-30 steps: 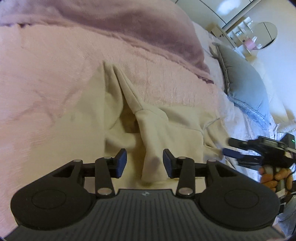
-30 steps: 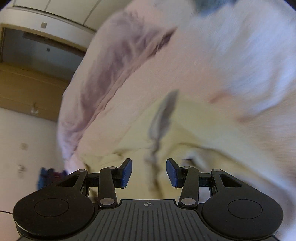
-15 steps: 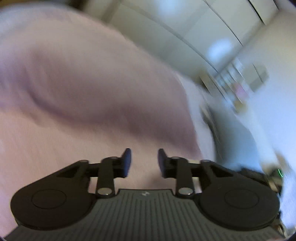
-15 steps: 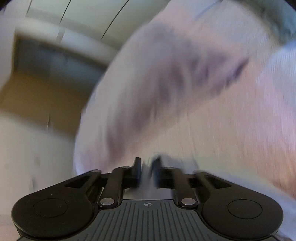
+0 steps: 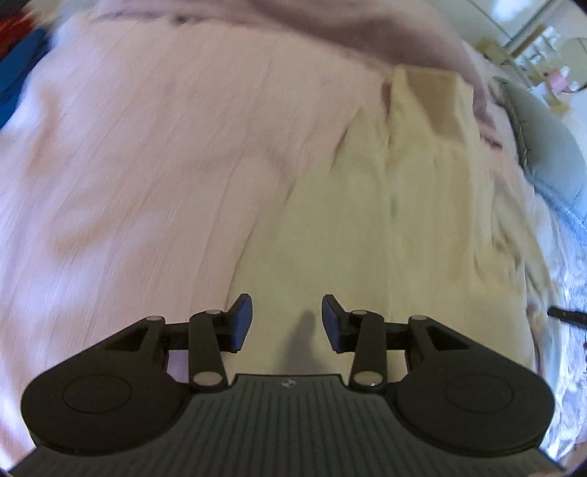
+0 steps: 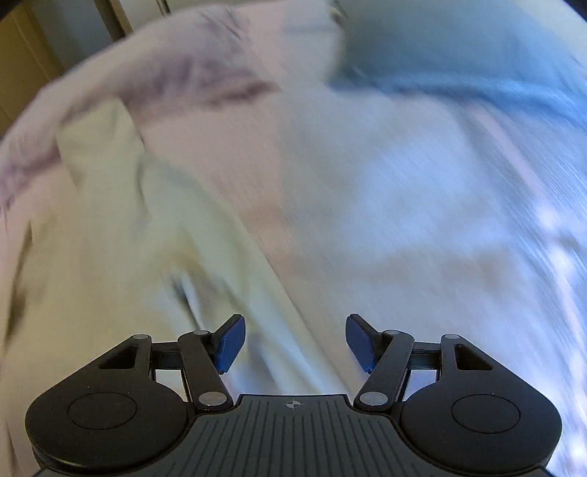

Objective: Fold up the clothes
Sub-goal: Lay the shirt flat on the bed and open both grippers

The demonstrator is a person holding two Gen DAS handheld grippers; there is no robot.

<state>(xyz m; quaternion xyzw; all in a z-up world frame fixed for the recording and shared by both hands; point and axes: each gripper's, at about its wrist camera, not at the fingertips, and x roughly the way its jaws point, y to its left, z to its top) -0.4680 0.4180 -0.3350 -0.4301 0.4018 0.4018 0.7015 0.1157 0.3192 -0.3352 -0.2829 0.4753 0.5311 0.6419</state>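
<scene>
1. Bedding takes the place of any container: a pink bedspread (image 5: 154, 154) carries the cream garment (image 5: 389, 227), which lies flat ahead of the left gripper (image 5: 287, 323) and runs away from it toward a mauve blanket (image 5: 330, 33) at the far side.
2. Left gripper's jaws are opening, with a moderate gap; nothing is between the blue pads (image 5: 242, 321), and only the garment's near edge lies under them.
3. Right gripper (image 6: 293, 341) has its jaws opening wide and grips nothing; the same cream garment (image 6: 110, 257) lies ahead and to its left, its edge passing under the gap.
4. A grey pillow (image 5: 546, 146) sits far right of the left gripper, cut off by the frame.
5. Motion blur smears both views; the garment's folds, its kind and the dark marks on it are hard to make out.
</scene>
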